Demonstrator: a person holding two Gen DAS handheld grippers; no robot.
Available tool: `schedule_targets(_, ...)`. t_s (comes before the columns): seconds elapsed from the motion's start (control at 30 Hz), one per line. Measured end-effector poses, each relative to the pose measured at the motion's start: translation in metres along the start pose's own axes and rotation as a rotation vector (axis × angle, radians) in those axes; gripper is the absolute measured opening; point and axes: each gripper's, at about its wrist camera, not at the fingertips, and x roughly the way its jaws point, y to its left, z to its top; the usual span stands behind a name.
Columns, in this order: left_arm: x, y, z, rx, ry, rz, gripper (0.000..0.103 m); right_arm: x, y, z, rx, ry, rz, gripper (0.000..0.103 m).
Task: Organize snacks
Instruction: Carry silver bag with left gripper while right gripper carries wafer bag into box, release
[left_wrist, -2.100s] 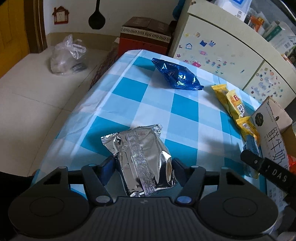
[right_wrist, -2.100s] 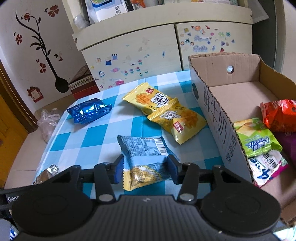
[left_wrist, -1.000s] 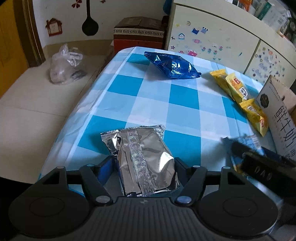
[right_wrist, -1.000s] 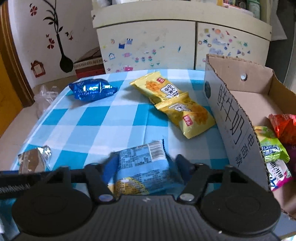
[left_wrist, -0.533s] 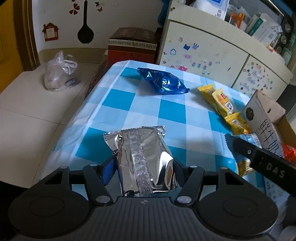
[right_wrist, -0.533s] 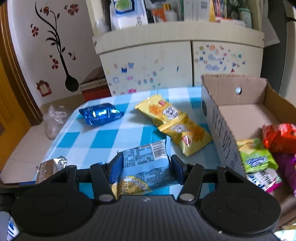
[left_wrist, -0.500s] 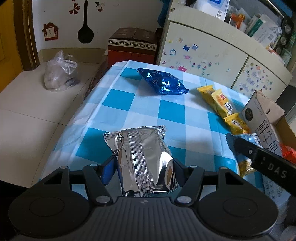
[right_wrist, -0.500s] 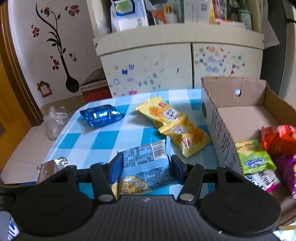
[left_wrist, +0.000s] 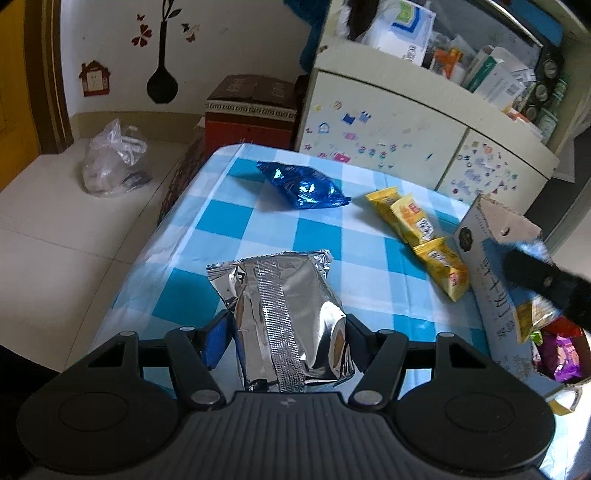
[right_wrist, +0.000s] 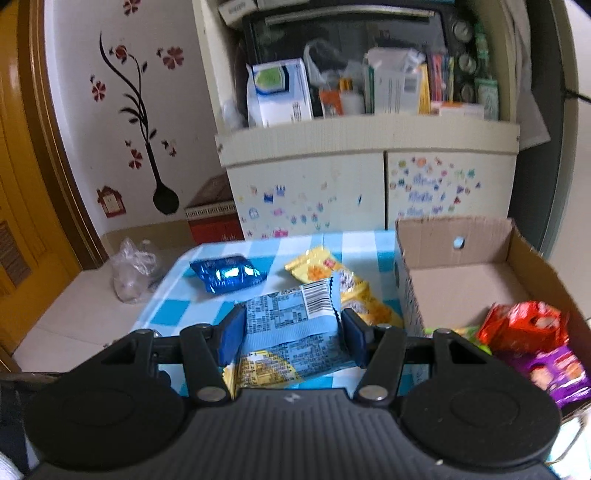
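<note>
My left gripper (left_wrist: 286, 336) is shut on a silver foil snack pack (left_wrist: 284, 314), held a little above the blue-checked tablecloth (left_wrist: 325, 240). My right gripper (right_wrist: 291, 334) is shut on a light blue and yellow snack pack (right_wrist: 291, 332), lifted above the table beside the open cardboard box (right_wrist: 465, 280). In the left wrist view that right gripper shows as a dark blurred shape (left_wrist: 543, 280) with its pack over the cardboard box's near wall (left_wrist: 491, 266). A shiny blue pack (left_wrist: 303, 184) and yellow packs (left_wrist: 417, 225) lie on the cloth.
The cardboard box holds a red pack (right_wrist: 524, 325) and a purple pack (right_wrist: 554, 373) at its near end; its far half is bare. A sticker-covered cabinet (right_wrist: 369, 192) stands behind the table. A plastic bag (left_wrist: 114, 162) sits on the floor to the left.
Both grippers have risen with their packs. The right one has climbed more and tilted up, so the cabinet top now shows and its pack hangs beside the box.
</note>
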Motion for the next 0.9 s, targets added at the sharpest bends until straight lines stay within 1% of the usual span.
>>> schedule_targets(0.2, -0.013, -0.013, 0.001, 0.031, -0.021, -0.013, 0.069, -0.027, -0.013, 0.014, 0.018, -0.054, 0.012, 0.058)
schedule_targets(0.4, -0.021, -0.027, 0.001, 0.064, -0.033, -0.024, 0.069, -0.046, -0.03, 0.026, 0.012, -0.078, 0.006, 0.058)
schedule_targets(0.7, -0.027, -0.049, 0.004, 0.102, -0.044, -0.058, 0.069, -0.065, -0.069, 0.049, 0.099, -0.099, 0.003, 0.058)
schedule_targets(0.77, -0.029, -0.055, 0.006, 0.11, -0.048, -0.069, 0.069, -0.067, -0.077, 0.051, 0.098, -0.103, -0.007, 0.057)
schedule_targets(0.9, -0.032, -0.07, 0.011, 0.126, -0.058, -0.095, 0.069, -0.069, -0.099, 0.056, 0.102, -0.114, -0.054, 0.057)
